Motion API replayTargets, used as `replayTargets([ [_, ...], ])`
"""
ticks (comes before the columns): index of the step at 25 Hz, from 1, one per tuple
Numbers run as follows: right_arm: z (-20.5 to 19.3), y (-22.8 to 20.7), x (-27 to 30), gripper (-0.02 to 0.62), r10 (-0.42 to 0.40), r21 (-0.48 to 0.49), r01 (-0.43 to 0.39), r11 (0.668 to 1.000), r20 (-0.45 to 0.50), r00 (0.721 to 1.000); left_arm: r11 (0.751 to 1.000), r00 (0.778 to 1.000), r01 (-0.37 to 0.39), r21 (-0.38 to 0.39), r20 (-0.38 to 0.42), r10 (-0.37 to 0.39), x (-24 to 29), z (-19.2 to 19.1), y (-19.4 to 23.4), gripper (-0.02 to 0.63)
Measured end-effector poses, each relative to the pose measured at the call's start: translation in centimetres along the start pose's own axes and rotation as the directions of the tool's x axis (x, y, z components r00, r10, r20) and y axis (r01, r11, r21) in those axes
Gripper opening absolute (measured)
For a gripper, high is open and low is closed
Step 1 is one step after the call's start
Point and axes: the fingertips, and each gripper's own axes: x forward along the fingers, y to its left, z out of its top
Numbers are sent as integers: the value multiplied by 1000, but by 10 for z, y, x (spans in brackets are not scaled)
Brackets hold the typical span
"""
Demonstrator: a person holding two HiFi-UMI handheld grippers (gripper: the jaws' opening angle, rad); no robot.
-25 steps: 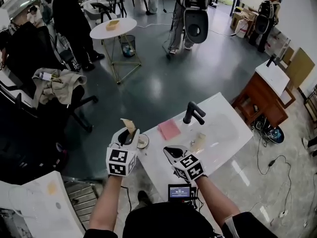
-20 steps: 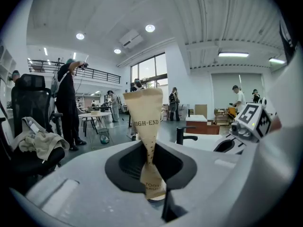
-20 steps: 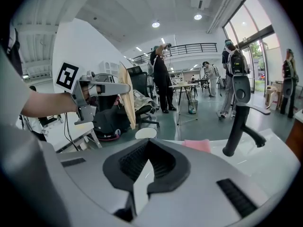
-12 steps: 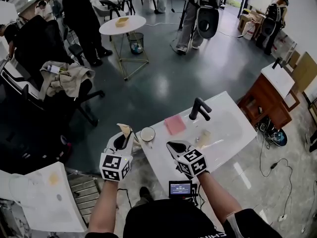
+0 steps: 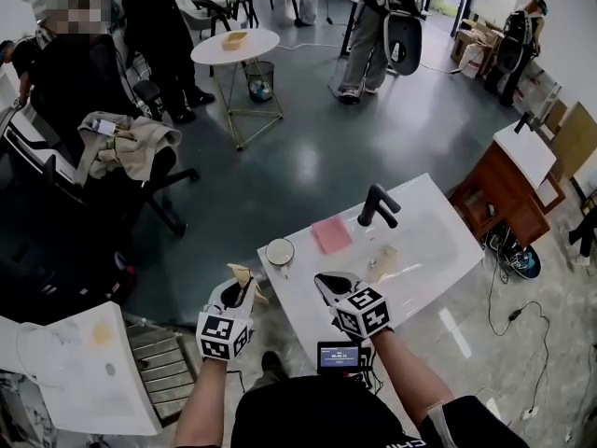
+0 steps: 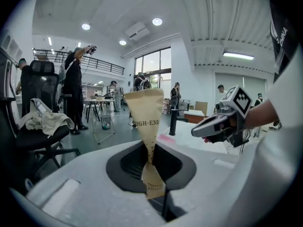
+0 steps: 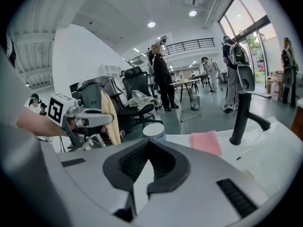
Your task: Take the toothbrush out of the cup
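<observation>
Left gripper (image 5: 239,292): jaws just tightened on paper-wrapped toothbrush (image 6: 144,122), off counter's (image 5: 434,227) edge.
Cup (image 5: 279,251): on counter corner, apart from toothbrush.
Right gripper (image 5: 326,283): jaws apart, empty.
Nearby: pink cloth (image 5: 330,234), black faucet (image 5: 377,203).

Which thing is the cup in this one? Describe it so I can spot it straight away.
Find the white counter with the black faucet. Follow it to its left corner, past the pink cloth. There stands the cup, the only round, pale-rimmed thing on the counter.
</observation>
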Motion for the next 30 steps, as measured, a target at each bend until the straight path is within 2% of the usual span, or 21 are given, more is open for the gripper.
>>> replayTargets([
  [8,-10,-7,-7,8,-26,-12,25,1000,-22,999,997,998,60,-55,-21,-61,7,-26,-20,35],
  [17,-13,-11,-13,8,-40,-23,40,999,-19,999,985,990,131,-108,58,-126,11,-14,-28,35],
  [30,-13,-11,-12,8,-34,-34,33,999,-24,999,987,990,136,-86,43,-133,15,-13,-30,32],
])
